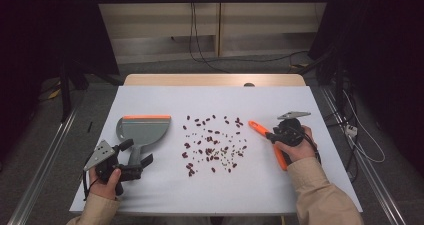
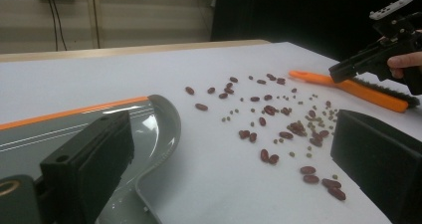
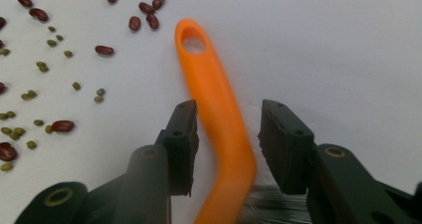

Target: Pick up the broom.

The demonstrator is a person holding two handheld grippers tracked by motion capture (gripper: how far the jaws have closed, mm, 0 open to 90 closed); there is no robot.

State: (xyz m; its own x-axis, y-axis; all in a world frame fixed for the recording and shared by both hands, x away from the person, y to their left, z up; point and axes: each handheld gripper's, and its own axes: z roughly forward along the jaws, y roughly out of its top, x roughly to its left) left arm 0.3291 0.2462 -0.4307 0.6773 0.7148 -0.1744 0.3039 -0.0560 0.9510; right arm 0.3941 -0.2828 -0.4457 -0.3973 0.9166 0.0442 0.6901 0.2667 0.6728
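An orange-handled brush [image 1: 260, 129] lies right of a scatter of red and small green beans [image 1: 215, 145] on the white table. My right gripper [image 1: 272, 135] straddles the brush handle [image 3: 219, 109]. One pad touches the handle; a gap shows at the other, so it is open. A grey dustpan [image 1: 145, 130] with an orange lip lies left of the beans. My left gripper [image 1: 136, 153] stands open, its jaws wide on either side of the dustpan's handle. In the left gripper view the dustpan [image 2: 149, 129] lies low and left, with the beans [image 2: 278, 114] and brush [image 2: 358, 88] beyond.
The white table [image 1: 165, 195] has bare surface in front of the beans and along its far side. Its wooden edge [image 1: 215, 80] shows at the back. Dark stands and cables stand on the floor around it.
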